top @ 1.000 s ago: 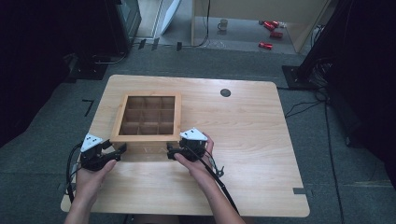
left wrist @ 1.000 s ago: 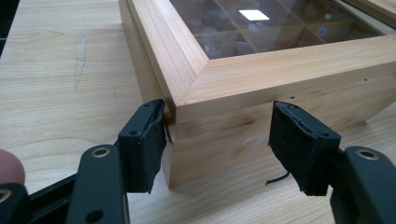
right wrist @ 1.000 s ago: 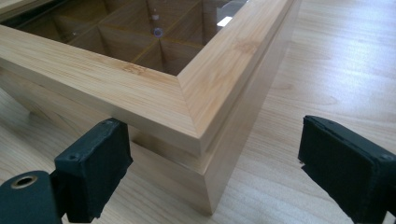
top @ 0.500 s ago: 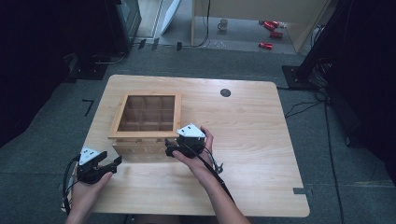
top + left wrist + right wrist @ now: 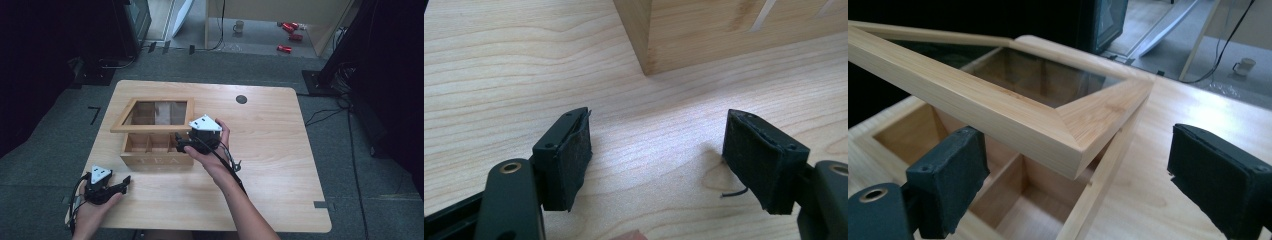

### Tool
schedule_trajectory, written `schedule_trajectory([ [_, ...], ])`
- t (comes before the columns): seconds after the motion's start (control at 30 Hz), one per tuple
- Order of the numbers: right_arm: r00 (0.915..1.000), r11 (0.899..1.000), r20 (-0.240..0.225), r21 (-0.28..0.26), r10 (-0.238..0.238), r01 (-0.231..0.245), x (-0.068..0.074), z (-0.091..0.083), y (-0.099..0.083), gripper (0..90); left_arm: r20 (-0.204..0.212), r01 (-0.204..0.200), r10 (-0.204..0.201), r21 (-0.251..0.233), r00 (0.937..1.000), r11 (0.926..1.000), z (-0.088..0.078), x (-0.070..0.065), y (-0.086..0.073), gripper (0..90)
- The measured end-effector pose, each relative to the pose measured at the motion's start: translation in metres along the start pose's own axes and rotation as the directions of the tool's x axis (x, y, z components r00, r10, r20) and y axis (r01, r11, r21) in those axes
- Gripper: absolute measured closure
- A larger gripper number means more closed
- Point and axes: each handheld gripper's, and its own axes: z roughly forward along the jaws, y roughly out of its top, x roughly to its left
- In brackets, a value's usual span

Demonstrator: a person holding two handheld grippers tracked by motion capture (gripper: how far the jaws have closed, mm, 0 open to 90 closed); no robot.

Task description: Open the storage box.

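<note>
My right claw (image 5: 181, 143) sits wide open at the front right corner of the tea box (image 5: 157, 150), left of the surface's (image 5: 280, 150) middle, its left pad under the raised glass lid (image 5: 155, 114) to prop it. My left claw (image 5: 122, 184), open and empty, rests near the front left corner, clear of the lid's swing

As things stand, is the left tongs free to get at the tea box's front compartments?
Probably yes. The left tongs sit open on the table just in front of the tea box, whose lid is raised. The right tongs work at the lid's right front corner, leaving the left side free.
</note>
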Motion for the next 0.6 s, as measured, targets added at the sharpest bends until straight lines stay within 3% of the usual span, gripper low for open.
schedule_trajectory([
  [0.2,0.9993,1.0,-0.033,-0.016,0.015,-0.015,-0.011,0.003,0.016,9.1,0.015,0.02,-0.02,-0.009,0.9997,0.9998,0.0,0.002,0.0,28.5],
  [0.33,0.9995,1.0,-0.031,-0.022,-0.005,0.004,-0.019,0.008,0.028,9.1,0.008,0.01,-0.01,-0.005,0.9999,0.9999,0.0,0.002,0.0,29.7],
  [0.47,0.9991,0.999,-0.033,-0.03,-0.027,0.026,-0.025,0.012,0.039,10.9,0.024,0.027,-0.027,-0.011,0.9993,0.9996,-0.001,0.004,0.0,30.3],
  [0.6,0.9973,0.998,-0.073,-0.06,0.0,-0.005,-0.032,0.016,0.049,15.9,0.019,0.025,-0.025,-0.008,0.9995,0.9997,-0.001,0.003,0.0,30.3],
])
